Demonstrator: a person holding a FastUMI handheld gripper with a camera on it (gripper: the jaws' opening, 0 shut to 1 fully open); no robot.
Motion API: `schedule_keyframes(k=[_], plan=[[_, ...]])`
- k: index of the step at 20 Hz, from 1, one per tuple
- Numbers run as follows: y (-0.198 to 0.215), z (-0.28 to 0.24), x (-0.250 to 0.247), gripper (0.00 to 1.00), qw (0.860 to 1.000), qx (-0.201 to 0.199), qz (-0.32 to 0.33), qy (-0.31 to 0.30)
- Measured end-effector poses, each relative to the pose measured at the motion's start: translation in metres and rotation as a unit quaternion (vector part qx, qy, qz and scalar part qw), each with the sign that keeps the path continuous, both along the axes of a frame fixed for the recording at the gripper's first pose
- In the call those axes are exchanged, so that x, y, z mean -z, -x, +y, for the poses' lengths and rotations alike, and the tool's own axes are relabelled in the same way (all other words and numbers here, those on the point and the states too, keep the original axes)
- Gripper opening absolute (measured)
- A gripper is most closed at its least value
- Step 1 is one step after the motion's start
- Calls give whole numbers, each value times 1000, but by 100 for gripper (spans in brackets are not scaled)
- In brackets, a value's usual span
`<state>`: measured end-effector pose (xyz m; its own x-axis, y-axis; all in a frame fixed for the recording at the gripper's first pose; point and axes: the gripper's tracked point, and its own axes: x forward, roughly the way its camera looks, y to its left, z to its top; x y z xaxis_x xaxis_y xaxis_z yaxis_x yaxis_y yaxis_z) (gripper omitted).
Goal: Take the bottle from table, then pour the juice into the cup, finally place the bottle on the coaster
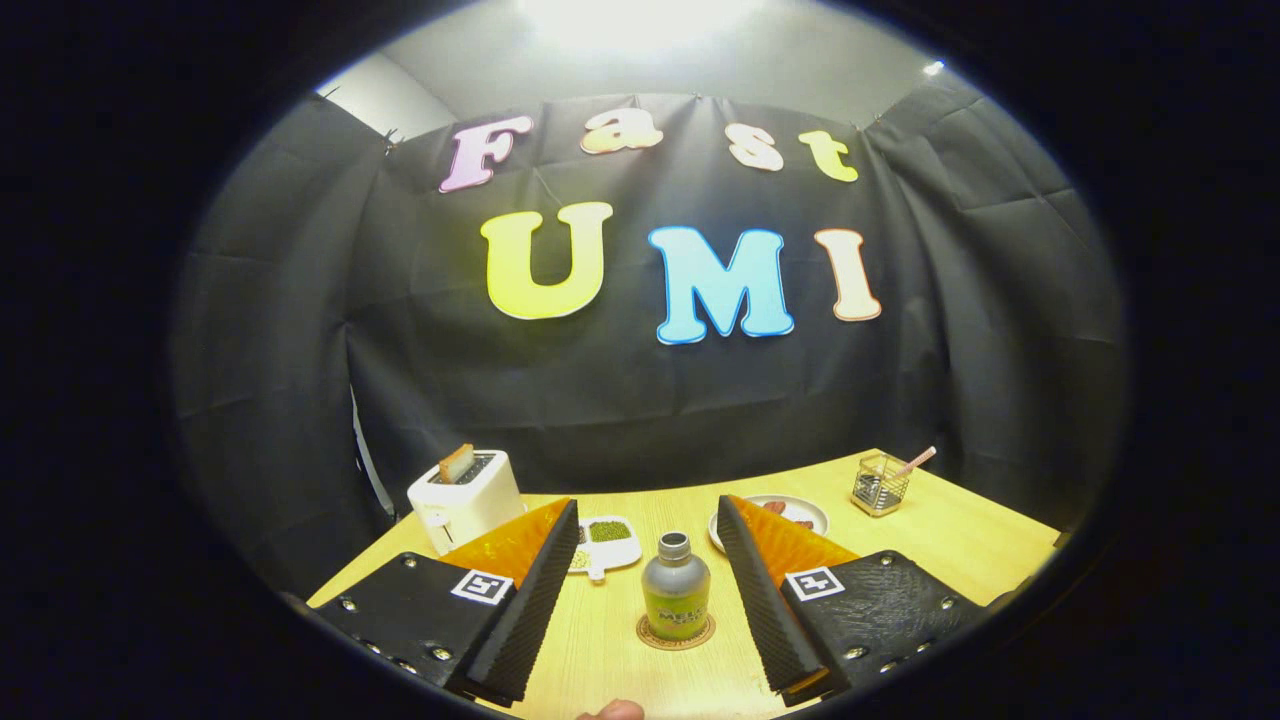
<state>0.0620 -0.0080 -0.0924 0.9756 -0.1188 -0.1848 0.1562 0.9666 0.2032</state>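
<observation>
A small silver bottle (675, 587) with a green label and a metal cap stands upright on a round cork coaster (676, 634) on the wooden table (960, 545). My gripper (648, 518) is open, its two fingers spread wide on either side of the bottle without touching it. The bottle sits between the fingers, closer to their bases than to their tips.
A white toaster (467, 495) with a slice of bread stands at the back left. A small white dish (606, 541) with green contents lies beyond the left finger. A plate (792, 512) sits behind the right finger, and a wire holder (881, 483) with a pink stick stands far right.
</observation>
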Motion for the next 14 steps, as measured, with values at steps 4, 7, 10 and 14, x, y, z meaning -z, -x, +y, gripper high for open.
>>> schedule_keyframes(k=[4,7,10,14], plan=[[14,-6,-37,84,1000,-5,-24,1],[24,-9,-59,84,999,-8,-42,1],[37,-10,-72,84,999,-12,-51,1],[51,-5,-81,84,998,-23,-66,-3]])
